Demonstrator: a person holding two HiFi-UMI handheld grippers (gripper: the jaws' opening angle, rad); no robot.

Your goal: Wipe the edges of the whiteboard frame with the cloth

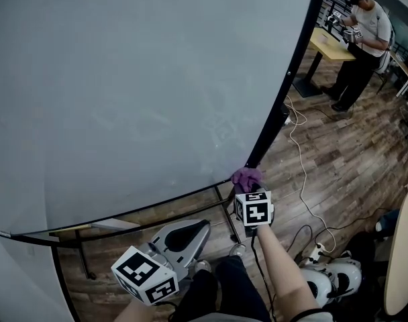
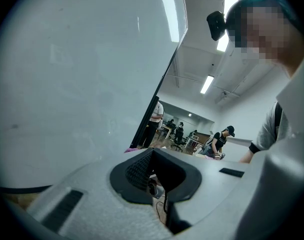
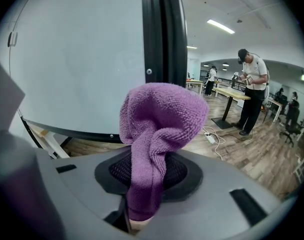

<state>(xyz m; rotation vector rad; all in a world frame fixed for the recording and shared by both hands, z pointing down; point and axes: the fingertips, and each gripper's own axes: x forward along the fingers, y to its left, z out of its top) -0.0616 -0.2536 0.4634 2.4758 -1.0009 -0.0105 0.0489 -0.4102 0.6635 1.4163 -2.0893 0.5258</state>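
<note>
Two grippers: you hold one in each hand, both low in the head view and in front of the whiteboard (image 1: 143, 79).
Right gripper (image 1: 248, 188): your fingers are clamped on the purple cloth (image 1: 246, 177). The gripper is raised to the board's lower right corner, and its marker cube sits just under the cloth.
Cloth position: it sits at the corner of the black frame (image 1: 284, 89), where the right edge meets the bottom edge. From the head view it looks to be touching the frame.
Cloth shape: in the right gripper view the cloth (image 3: 162, 114) is bunched and folded over. It sticks up past the fingers (image 3: 149, 173), straight in front of the frame's vertical bar (image 3: 164, 34). Can't confirm contact from this view.
Left gripper (image 1: 194, 232): your fingers are together with nothing between them. It is held low by your legs, below the bottom edge and well apart from the cloth.
Left gripper view: the gripper (image 2: 154, 171) points up along the board face, and no cloth sits in the fingers.
Whiteboard face: pale grey with faint smears near the lower right, no writing readable.
Frame detail: thin and black, with small screws visible in the right gripper view.
Floor (image 1: 345, 153): wood planks, with a white cable (image 1: 301, 159) snaking across it right of the board.
Background: another person (image 1: 365, 39) stands far off at upper right.
</note>
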